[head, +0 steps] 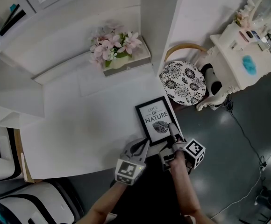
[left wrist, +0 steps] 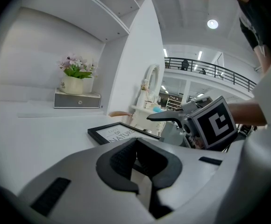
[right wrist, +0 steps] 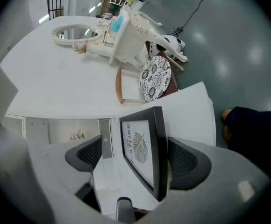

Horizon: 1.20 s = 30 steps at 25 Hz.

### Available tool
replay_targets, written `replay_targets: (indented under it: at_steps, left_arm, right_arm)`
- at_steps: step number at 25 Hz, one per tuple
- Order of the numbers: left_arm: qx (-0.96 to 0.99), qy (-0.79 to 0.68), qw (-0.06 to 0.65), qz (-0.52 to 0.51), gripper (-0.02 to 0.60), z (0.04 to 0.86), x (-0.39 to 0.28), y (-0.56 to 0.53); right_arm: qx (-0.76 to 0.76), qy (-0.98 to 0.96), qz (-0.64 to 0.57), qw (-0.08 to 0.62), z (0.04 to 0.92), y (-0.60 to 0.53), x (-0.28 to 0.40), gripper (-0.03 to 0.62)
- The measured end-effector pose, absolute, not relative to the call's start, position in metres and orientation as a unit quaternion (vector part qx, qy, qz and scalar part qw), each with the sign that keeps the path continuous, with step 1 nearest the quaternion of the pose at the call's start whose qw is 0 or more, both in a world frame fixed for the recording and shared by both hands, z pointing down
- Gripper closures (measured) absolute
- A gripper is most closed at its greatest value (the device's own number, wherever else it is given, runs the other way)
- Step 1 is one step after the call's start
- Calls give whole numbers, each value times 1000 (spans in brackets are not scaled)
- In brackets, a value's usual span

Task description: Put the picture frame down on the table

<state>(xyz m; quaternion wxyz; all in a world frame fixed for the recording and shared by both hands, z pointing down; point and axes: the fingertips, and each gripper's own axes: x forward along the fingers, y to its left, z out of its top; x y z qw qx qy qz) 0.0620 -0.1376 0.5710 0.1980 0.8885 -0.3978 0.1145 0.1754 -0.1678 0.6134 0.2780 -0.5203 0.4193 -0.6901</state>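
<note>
Right gripper view: your right gripper (right wrist: 135, 157) gapes astride the frame (right wrist: 141, 139), left gripper (left wrist: 138, 161) closed, empty; snag it and it could slide off the table (right wrist: 194, 108).

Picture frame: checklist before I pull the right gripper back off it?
1. The picture frame lies flat and face up on the table: ok.
2. The right gripper has its jaws apart around the frame: ok.
3. Pads off the frame: one pad is well clear. The other sits right by the frame's edge: cannot tell.
4. Frame fully supported: it lies close to the table's edge, and any overhang is hidden: cannot tell.
5. The left gripper is shut, empty and short of the frame: ok.
6. The flower pot stands far back, out of the way: ok.
</note>
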Motion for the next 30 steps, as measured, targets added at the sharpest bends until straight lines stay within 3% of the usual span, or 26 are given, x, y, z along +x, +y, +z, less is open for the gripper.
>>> replay_targets:
  at_steps: [18, 30]
  left_arm:
    - [890, -397, 195, 116, 569, 569, 65, -147]
    - [889, -400, 195, 111, 569, 568, 66, -154]
  right_arm:
    - [-528, 411, -697, 260, 615, -165, 177, 169]
    - [-541, 425, -699, 195, 616, -167, 171, 134]
